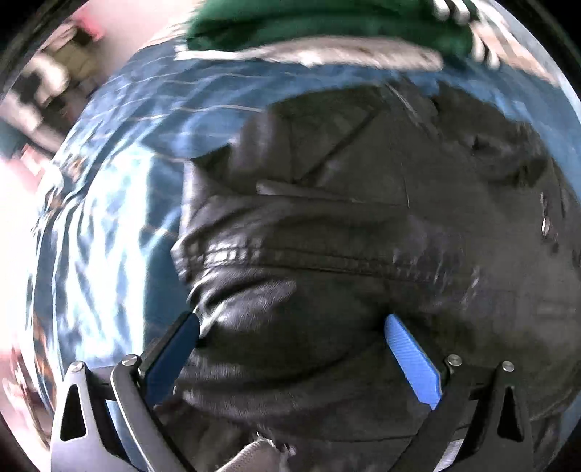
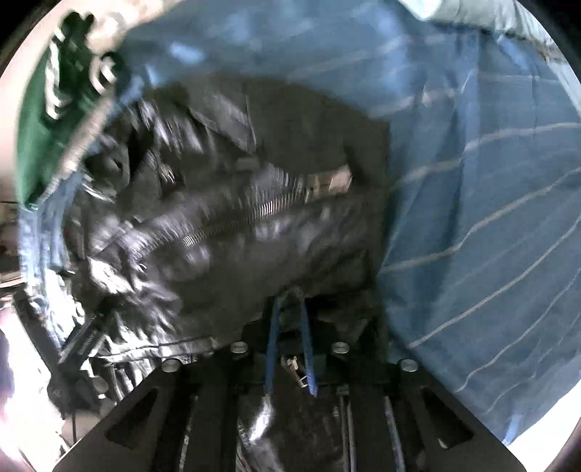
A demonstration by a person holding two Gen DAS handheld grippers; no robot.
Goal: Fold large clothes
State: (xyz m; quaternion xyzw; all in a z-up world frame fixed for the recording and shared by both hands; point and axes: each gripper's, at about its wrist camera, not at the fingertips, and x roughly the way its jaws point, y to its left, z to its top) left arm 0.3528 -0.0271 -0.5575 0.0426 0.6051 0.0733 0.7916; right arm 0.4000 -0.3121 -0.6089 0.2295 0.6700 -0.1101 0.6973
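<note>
A black leather jacket (image 1: 345, 236) lies crumpled on a blue striped sheet (image 1: 120, 188). My left gripper (image 1: 292, 321) points down over it, open, its blue pads (image 1: 410, 355) wide apart, with a bulge of jacket between them and no grip. In the right wrist view the jacket (image 2: 225, 247) shows its metal zipper (image 2: 236, 218) running across the middle. My right gripper (image 2: 289, 299) is shut on a thin fold at the jacket's near edge, with its two blue fingers (image 2: 271, 337) nearly together.
A green garment with white stripes (image 1: 326, 25) lies beyond the jacket on the sheet, also seen as green cloth (image 2: 32, 127) at the left of the right wrist view. The blue sheet (image 2: 472, 181) spreads bare to the right. Room clutter shows at the far left.
</note>
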